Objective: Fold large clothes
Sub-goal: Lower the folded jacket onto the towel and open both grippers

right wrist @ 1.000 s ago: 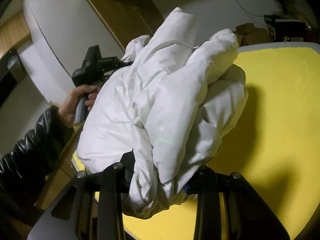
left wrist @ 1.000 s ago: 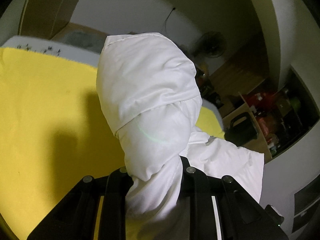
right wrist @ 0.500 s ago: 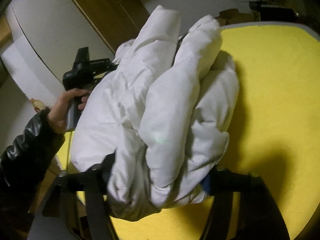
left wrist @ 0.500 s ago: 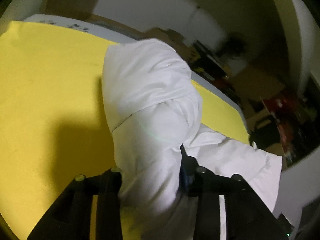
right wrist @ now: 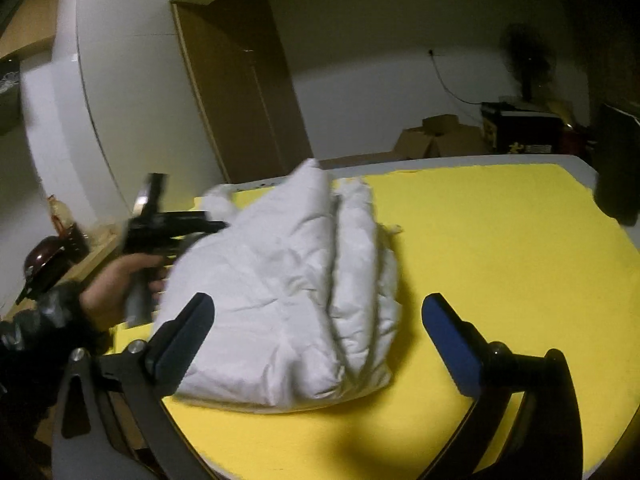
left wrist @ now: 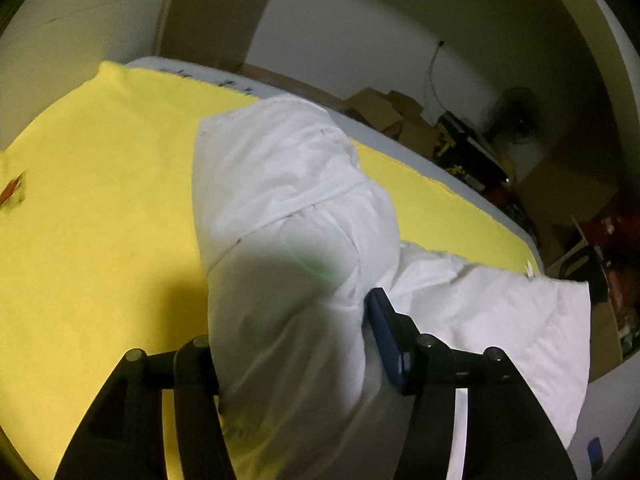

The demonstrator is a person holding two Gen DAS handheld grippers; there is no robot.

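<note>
Both right fingers (right wrist: 188, 332) stand wide apart and are opening, with nothing between them; the right gripper (right wrist: 316, 320) hangs above the jacket (right wrist: 288, 304), clear of it. In the left wrist view the left gripper (left wrist: 292, 340) is opening too, its fingers (left wrist: 384, 332) parted with a thick fold of the jacket (left wrist: 288, 208) between them; whether the pads press it I cannot tell.

The jacket lies as a puffy white bundle on the yellow sheet (right wrist: 500, 240), at 9 o'clock of the sheet's middle in the right view, near its edge. A hand (right wrist: 120, 284) grips the left tool at the bundle's 9 o'clock.

Judging by this, the bundle is being set down and let go. Next the left fingers must slip free without dragging the folds open, then both tools can press the stack flat.
</note>
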